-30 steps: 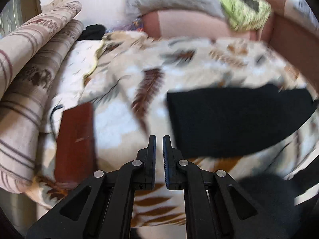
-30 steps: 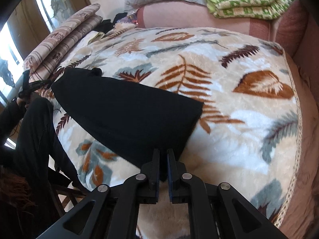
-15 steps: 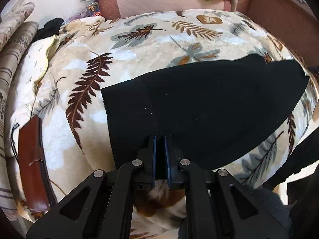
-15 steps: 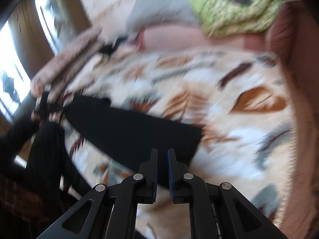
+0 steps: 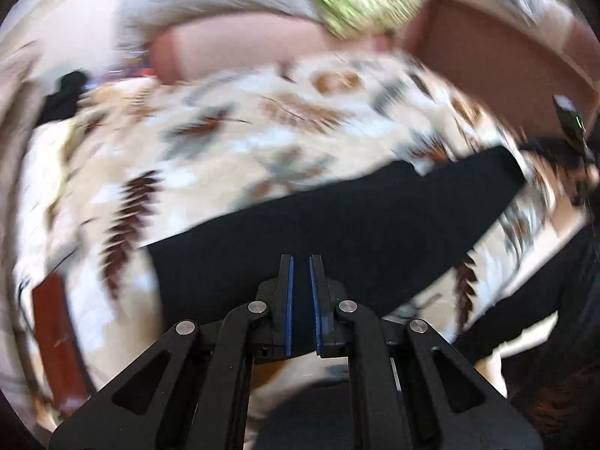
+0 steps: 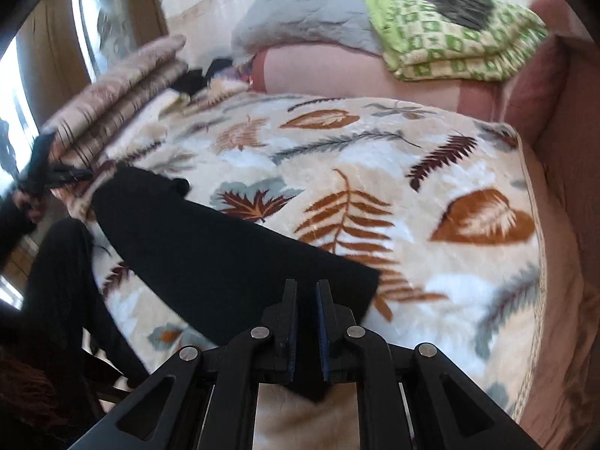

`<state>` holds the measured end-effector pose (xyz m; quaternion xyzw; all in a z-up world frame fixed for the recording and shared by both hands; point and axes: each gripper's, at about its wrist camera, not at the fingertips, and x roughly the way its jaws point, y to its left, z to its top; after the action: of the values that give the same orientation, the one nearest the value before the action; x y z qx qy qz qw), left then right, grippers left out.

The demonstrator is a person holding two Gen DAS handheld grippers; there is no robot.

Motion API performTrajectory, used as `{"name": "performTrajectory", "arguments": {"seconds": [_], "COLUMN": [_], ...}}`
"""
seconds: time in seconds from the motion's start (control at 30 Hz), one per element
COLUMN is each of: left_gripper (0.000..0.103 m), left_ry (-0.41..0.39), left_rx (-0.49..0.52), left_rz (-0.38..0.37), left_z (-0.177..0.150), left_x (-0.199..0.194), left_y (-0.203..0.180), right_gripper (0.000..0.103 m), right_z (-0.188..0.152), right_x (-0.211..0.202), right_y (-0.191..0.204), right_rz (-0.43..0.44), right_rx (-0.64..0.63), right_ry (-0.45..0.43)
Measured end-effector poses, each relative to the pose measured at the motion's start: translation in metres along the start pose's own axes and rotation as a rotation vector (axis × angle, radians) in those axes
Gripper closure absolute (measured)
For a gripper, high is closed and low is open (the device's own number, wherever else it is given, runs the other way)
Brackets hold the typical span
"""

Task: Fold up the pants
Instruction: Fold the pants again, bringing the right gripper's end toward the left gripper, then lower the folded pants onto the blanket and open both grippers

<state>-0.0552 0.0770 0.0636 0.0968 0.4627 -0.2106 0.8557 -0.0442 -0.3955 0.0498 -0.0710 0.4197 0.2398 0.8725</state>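
The black pants (image 5: 337,225) lie flat, folded lengthwise, on a leaf-patterned blanket (image 5: 225,142). In the left wrist view my left gripper (image 5: 300,262) sits over their near edge, jaws nearly together with a narrow gap; black cloth shows between them, and I cannot tell if it is gripped. In the right wrist view the pants (image 6: 210,247) stretch from lower centre to the left. My right gripper (image 6: 305,287) hovers over their near corner, jaws narrowly apart; whether they pinch cloth is unclear. The left gripper shows far left in the right wrist view (image 6: 41,172).
A green checked blanket (image 6: 450,37) and grey pillow (image 6: 307,18) lie on a pink bolster (image 6: 356,71) at the back. Striped folded bedding (image 6: 120,90) lies left. A brown leather case (image 5: 56,337) lies at the blanket's left edge. The pink bed frame (image 6: 570,150) rises right.
The left wrist view swung and blurred; the pants now lie diagonally, farther right. The right wrist view steadied, with the right gripper closer over the pants' corner. Both grippers' jaws show a slightly wider gap.
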Motion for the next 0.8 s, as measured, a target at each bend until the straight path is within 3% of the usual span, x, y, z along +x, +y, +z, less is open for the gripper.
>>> {"name": "performTrajectory", "arguments": {"seconds": [0.07, 0.13, 0.17, 0.23, 0.3, 0.37, 0.43, 0.5, 0.57, 0.67, 0.77, 0.8], "left_gripper": [0.094, 0.094, 0.097, 0.099, 0.099, 0.099, 0.099, 0.099, 0.099, 0.099, 0.099, 0.099], "left_ry": [0.142, 0.281, 0.343, 0.348, 0.374, 0.364, 0.285, 0.177, 0.124, 0.163, 0.097, 0.083], "left_rx": [0.027, 0.019, 0.035, 0.111, 0.181, 0.182, 0.132, 0.040, -0.013, -0.076, -0.040, -0.078], "left_rz": [-0.001, 0.009, 0.034, 0.091, 0.093, 0.102, 0.127, 0.098, 0.075, 0.066, 0.161, 0.156], "left_z": [0.008, 0.007, 0.002, -0.003, -0.009, -0.010, 0.000, 0.015, 0.020, 0.004, -0.013, -0.009], "left_x": [0.032, 0.062, 0.077, 0.073, 0.064, 0.056, 0.042, 0.032, 0.040, 0.071, 0.071, 0.064], "left_y": [-0.018, -0.029, -0.038, -0.054, -0.065, -0.066, -0.064, -0.068, -0.080, -0.103, -0.122, -0.120], "right_gripper": [0.094, 0.093, 0.093, 0.090, 0.089, 0.089, 0.089, 0.089, 0.089, 0.089, 0.088, 0.088], "right_z": [0.002, -0.004, -0.005, -0.001, -0.001, 0.000, -0.001, -0.002, -0.003, -0.003, -0.005, -0.005], "right_x": [0.022, 0.055, 0.056, 0.054, 0.056, 0.057, 0.056, 0.056, 0.055, 0.054, 0.054, 0.053], "right_y": [0.000, -0.004, -0.004, -0.001, 0.000, -0.001, -0.003, -0.002, -0.001, 0.001, 0.002, 0.002], "right_rz": [-0.039, -0.085, -0.091, -0.090, -0.094, -0.088, -0.082, -0.085, -0.090, -0.099, -0.102, -0.100], "right_rx": [-0.006, -0.003, -0.008, -0.018, -0.012, -0.018, -0.010, -0.014, -0.013, -0.015, -0.030, -0.034], "right_ry": [0.081, 0.242, 0.225, 0.208, 0.213, 0.206, 0.203, 0.203, 0.205, 0.204, 0.196, 0.190]}}
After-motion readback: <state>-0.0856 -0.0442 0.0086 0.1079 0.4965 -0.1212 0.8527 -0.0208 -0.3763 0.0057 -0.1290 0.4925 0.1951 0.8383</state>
